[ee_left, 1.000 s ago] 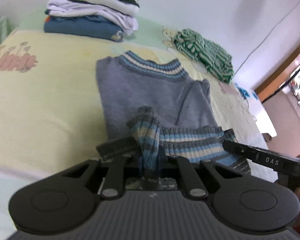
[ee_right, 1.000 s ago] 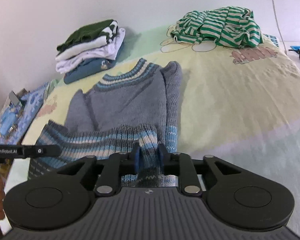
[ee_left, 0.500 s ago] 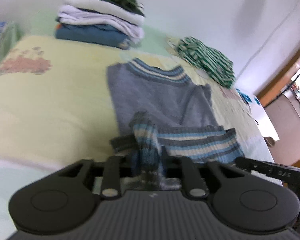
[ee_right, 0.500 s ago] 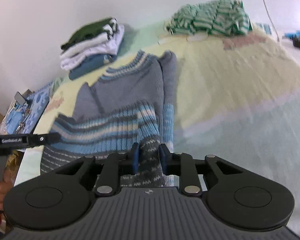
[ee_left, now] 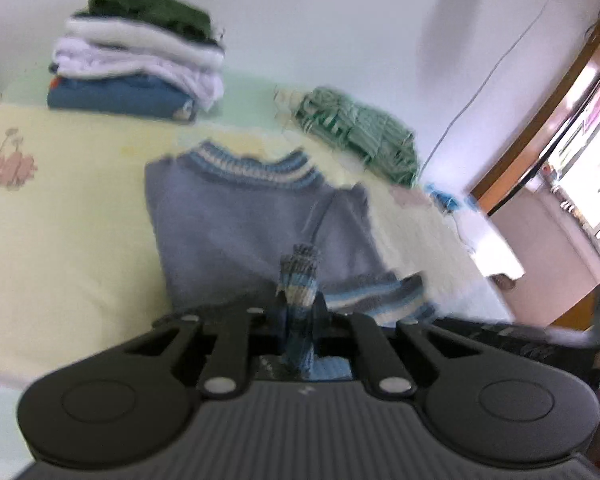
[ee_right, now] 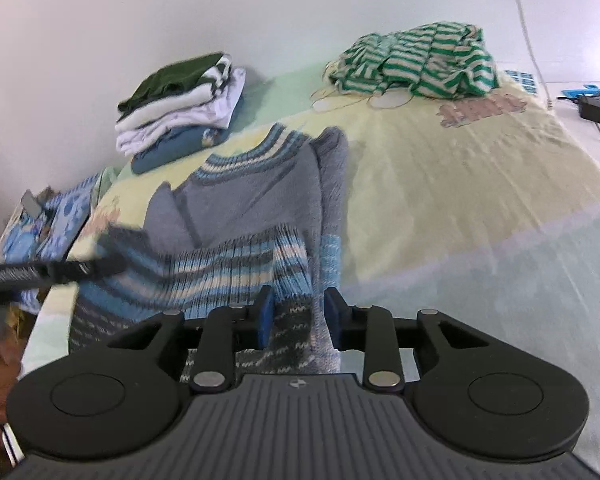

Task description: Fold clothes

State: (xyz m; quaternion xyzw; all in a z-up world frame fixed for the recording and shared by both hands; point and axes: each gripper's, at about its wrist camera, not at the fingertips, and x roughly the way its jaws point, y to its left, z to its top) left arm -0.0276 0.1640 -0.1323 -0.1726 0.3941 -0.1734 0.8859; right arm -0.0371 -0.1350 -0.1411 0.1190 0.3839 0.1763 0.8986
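Observation:
A grey-blue knit sweater (ee_left: 236,224) lies flat on the bed, its collar toward the wall and its striped hem (ee_right: 220,268) folded up over the body. My left gripper (ee_left: 298,312) is shut on a bunched corner of that hem, which sticks up between the fingers. My right gripper (ee_right: 299,312) has its jaws slightly apart, and the other hem corner lies flat between the fingers. In the right wrist view the left gripper (ee_right: 60,270) shows as a black bar over the left hem. The left wrist view is blurred.
A stack of folded clothes (ee_right: 180,100) stands by the wall behind the collar. A crumpled green-striped garment (ee_right: 420,60) lies at the back right. The yellow bedsheet (ee_right: 460,180) spreads to the right. A charger and cable (ee_right: 592,112) lie past the bed edge.
Both grippers have carried the striped hem forward over the sweater body toward the collar. The right jaws have widened a little, and the fabric there now lies flat.

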